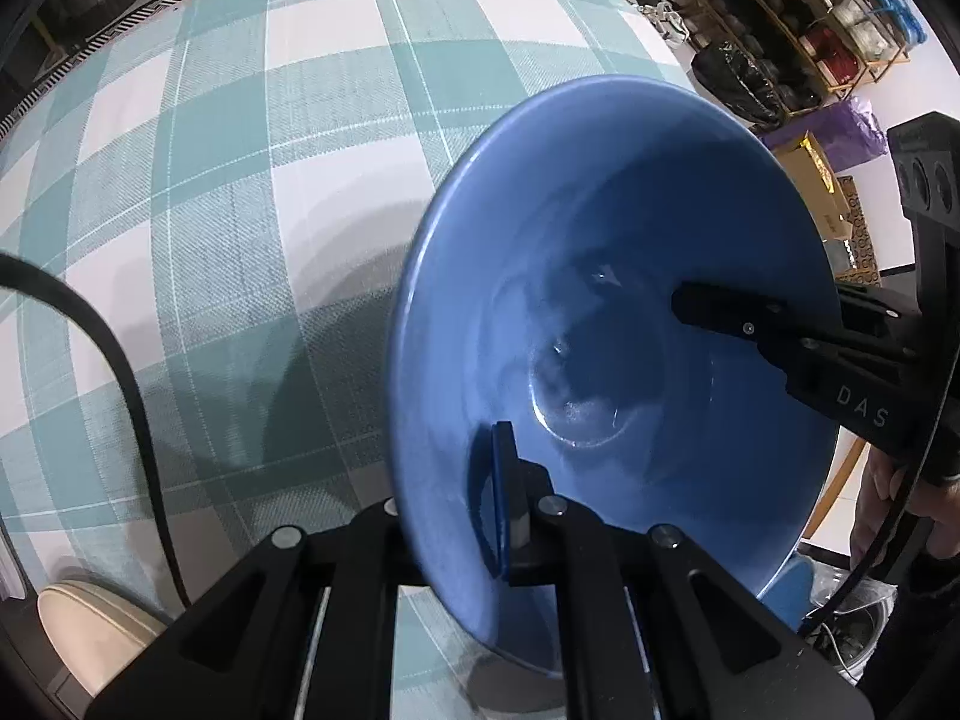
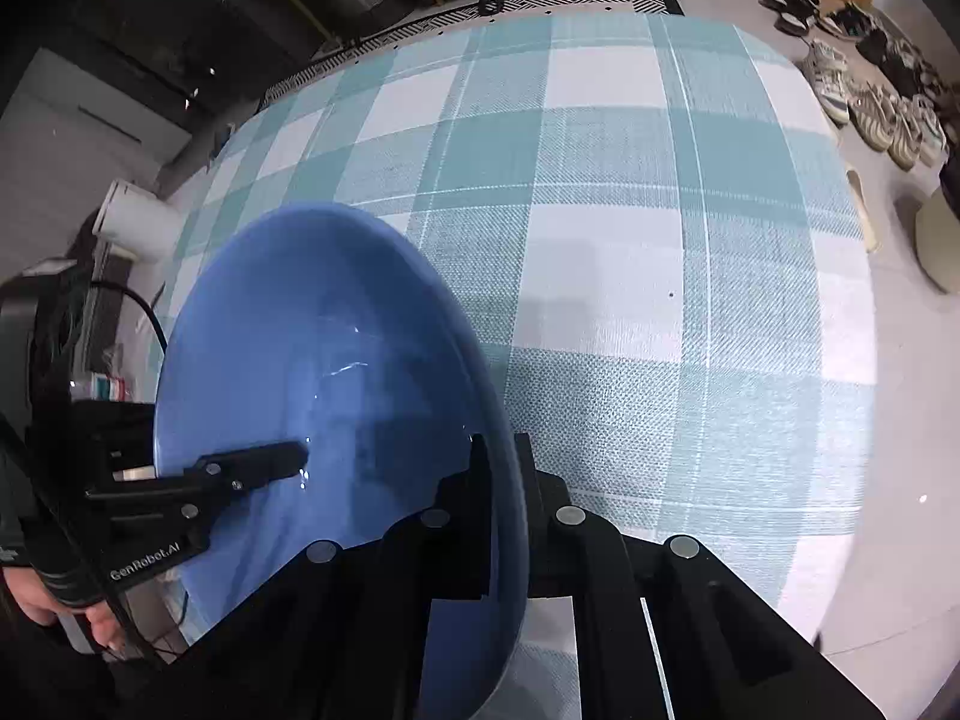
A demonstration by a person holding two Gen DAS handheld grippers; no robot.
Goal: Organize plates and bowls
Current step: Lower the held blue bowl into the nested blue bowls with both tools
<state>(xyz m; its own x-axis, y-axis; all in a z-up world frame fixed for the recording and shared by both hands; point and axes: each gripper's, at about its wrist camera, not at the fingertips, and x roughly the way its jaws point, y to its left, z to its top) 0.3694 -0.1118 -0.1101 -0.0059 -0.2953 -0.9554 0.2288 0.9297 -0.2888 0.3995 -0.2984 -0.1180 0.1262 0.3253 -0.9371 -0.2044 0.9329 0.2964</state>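
Observation:
A large blue bowl (image 1: 612, 276) (image 2: 300, 336) is held tilted over the teal-and-white checked tablecloth (image 1: 228, 180) (image 2: 660, 228), and it casts a shadow on the cloth. My left gripper (image 1: 450, 480) is shut on the bowl's left rim, one finger inside and one outside. On the opposite rim my right gripper (image 2: 501, 450) is shut, with the rim between its pads. Each wrist view shows the other gripper's inner finger (image 1: 720, 312) (image 2: 264, 459) lying against the bowl's inside wall. A small blue edge (image 1: 792, 588) peeks out below the bowl; what it belongs to is hidden.
A black cable (image 1: 120, 372) arcs over the cloth at left, above a cream cushion (image 1: 90, 630). A shoe rack (image 1: 828, 30) and cardboard box (image 1: 810, 180) stand on the floor beyond the table. Shoes (image 2: 870, 108) line the floor at right; a white roll (image 2: 132, 216) lies off the left edge.

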